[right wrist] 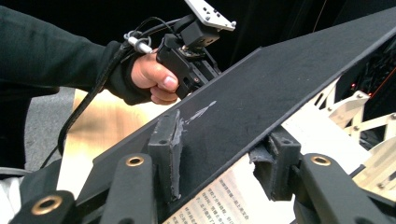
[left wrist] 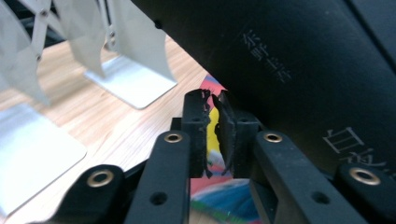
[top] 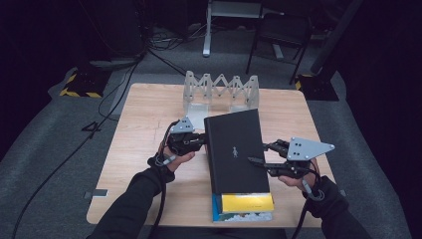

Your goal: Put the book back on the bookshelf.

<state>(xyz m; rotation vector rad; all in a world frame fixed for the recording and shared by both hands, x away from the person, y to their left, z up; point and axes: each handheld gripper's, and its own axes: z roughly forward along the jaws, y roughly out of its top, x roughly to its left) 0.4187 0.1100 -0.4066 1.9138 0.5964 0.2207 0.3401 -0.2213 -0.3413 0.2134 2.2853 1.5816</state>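
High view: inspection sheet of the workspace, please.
Surface: wooden table, bare wood around the items.
Job's things: black book atop yellow book and colourful book.
Clutter: white folding rack at the far edge.
Grippers: left gripper shut at the black book's left edge; right gripper clamps its right edge.
Cables: floor cables left of the table.
Surroundings: grey carpet, chair, dark backdrop.

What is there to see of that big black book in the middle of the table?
The black book is large and flat, with a matte cover bearing a small pale figure and faint printed characters. It sits atop a yellow book. The left gripper pinches its left edge; the right gripper straddles its right edge, with the cover tilted up off a printed page.
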